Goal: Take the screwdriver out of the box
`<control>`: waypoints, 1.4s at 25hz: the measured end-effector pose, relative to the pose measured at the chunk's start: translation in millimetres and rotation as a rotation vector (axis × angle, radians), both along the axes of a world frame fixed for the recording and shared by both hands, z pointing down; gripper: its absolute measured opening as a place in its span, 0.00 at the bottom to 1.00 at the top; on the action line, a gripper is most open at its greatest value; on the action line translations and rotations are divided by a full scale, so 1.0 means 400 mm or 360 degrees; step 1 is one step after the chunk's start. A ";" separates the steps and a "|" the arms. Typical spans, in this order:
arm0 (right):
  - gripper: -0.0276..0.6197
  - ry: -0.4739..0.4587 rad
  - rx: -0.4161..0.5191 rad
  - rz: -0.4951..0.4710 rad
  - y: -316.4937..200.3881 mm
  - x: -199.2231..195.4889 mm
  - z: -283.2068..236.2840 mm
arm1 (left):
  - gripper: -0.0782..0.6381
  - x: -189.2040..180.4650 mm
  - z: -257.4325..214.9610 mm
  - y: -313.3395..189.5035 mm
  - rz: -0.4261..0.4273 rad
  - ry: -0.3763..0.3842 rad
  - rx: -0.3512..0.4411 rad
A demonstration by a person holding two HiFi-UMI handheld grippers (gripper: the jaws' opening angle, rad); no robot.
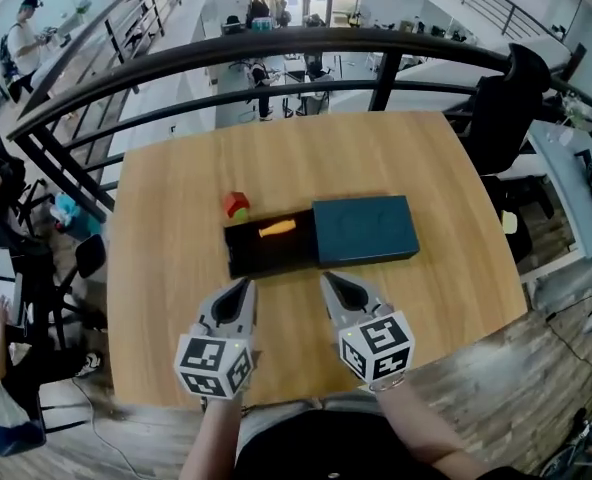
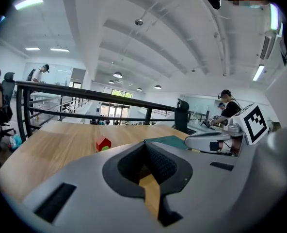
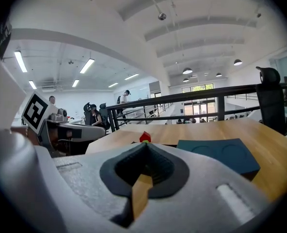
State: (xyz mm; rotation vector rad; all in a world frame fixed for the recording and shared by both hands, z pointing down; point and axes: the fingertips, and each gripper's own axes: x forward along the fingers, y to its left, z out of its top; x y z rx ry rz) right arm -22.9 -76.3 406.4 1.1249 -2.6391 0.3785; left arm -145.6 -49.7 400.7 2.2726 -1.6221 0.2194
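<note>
A black box (image 1: 269, 247) lies open in the middle of the wooden table (image 1: 176, 258), its dark teal lid (image 1: 364, 231) slid off to the right. An orange-handled screwdriver (image 1: 277, 229) lies inside the box. My left gripper (image 1: 245, 286) is shut and empty, just in front of the box's near left edge. My right gripper (image 1: 328, 281) is shut and empty too, near the box's front at the seam with the lid. The teal lid (image 3: 226, 154) shows in the right gripper view and as a sliver, the lid (image 2: 170, 141), in the left gripper view.
A small red and green block (image 1: 237, 204) stands left of the box's far corner; the block (image 2: 103, 143) shows in the left gripper view, the block (image 3: 145, 137) in the right. A black railing (image 1: 276, 53) runs beyond the table's far edge. A black chair (image 1: 506, 98) stands at the right.
</note>
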 end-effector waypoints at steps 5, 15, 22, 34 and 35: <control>0.04 0.0030 -0.0060 0.0075 -0.012 -0.028 0.034 | 0.14 -0.005 0.035 -0.037 0.0126 -0.0003 -0.0046; 0.04 0.0044 -0.0100 0.0102 -0.010 -0.026 0.035 | 0.14 0.005 0.060 -0.076 0.0296 -0.0311 -0.0057; 0.04 0.0046 -0.0139 0.0032 -0.032 -0.015 0.056 | 0.14 0.025 0.075 -0.110 0.0317 -0.0423 -0.0100; 0.04 0.0035 -0.0163 -0.0007 -0.106 -0.006 0.083 | 0.14 0.045 0.103 -0.214 0.0394 -0.0658 -0.0174; 0.04 0.0027 -0.0164 -0.0007 -0.116 -0.002 0.085 | 0.14 0.046 0.110 -0.224 0.0401 -0.0673 -0.0187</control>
